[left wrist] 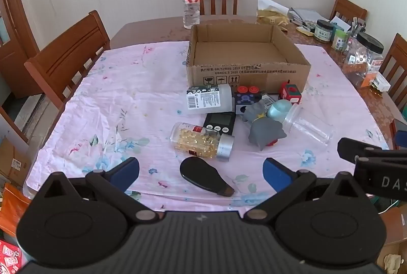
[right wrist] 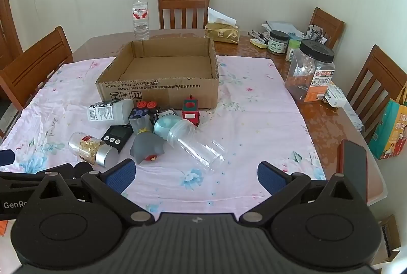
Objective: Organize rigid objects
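An open, empty cardboard box (left wrist: 248, 72) (right wrist: 160, 89) stands mid-table on the pink cloth. In front of it lie a white bottle (left wrist: 209, 98) (right wrist: 109, 110), a jar of yellow capsules (left wrist: 201, 141) (right wrist: 91, 148), a black timer (left wrist: 220, 122) (right wrist: 117, 135), a grey toy figure (left wrist: 264, 127) (right wrist: 146, 144), a clear jar (left wrist: 307, 125) (right wrist: 197, 144), a teal lid (left wrist: 279, 110) (right wrist: 165, 127), a blue cube (left wrist: 246, 97) (right wrist: 143, 112) and a red cube (left wrist: 290, 93) (right wrist: 190, 111). A black oval object (left wrist: 203, 176) lies nearest. My left gripper (left wrist: 201, 173) is open and empty above the near edge. My right gripper (right wrist: 195, 176) is open and empty.
A water bottle (left wrist: 190, 3) (right wrist: 140, 14) stands behind the box. A tissue pack (right wrist: 222, 32), jars (right wrist: 311, 72) and pens crowd the table's right side. A red phone (right wrist: 352, 168) lies at the right edge. Wooden chairs (left wrist: 68, 58) ring the table.
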A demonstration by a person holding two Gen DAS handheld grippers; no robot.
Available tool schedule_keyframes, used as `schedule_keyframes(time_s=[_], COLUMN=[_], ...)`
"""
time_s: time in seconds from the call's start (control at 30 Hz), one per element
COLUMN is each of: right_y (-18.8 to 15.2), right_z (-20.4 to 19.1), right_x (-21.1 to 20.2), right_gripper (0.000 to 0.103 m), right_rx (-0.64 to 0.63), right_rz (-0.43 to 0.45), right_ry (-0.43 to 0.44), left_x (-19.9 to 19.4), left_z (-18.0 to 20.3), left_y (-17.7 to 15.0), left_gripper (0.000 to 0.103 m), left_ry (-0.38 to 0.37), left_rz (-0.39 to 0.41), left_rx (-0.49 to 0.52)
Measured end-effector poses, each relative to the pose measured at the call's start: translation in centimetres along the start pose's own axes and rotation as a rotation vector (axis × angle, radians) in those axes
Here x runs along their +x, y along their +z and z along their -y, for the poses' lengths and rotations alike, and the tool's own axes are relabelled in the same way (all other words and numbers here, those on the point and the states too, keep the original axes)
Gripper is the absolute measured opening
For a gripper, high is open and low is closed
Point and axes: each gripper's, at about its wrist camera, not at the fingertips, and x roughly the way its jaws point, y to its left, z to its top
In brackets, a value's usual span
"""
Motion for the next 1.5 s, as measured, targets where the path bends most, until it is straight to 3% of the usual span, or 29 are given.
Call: schedule_keyframes(time_s=[0.27,0.37,1.5], right_y=[0.10,0.05,0.39], right_z=[-0.04,-0.08,-0.08], right_x=[0.08,0.01,0.39], right_gripper=[0.103,0.103,0.103], right_rx=[-0.003,-0.005,-0.004], right_rz=[0.002,0.004,0.001], right_ry=[-0.003,-0.005,-0.001], left_x=[-0.19,0.08,0.32], left_z=[0.70,0.20,-0.01], left_y=[0.10,-0.01,-0.17], left_gripper=[0.103,0.103,0.103], left_ry=[0.024,-0.007,-0.010], left_rz=[0.004,-0.004,-0.001], left_rx=[0.014,0.000,-0.005])
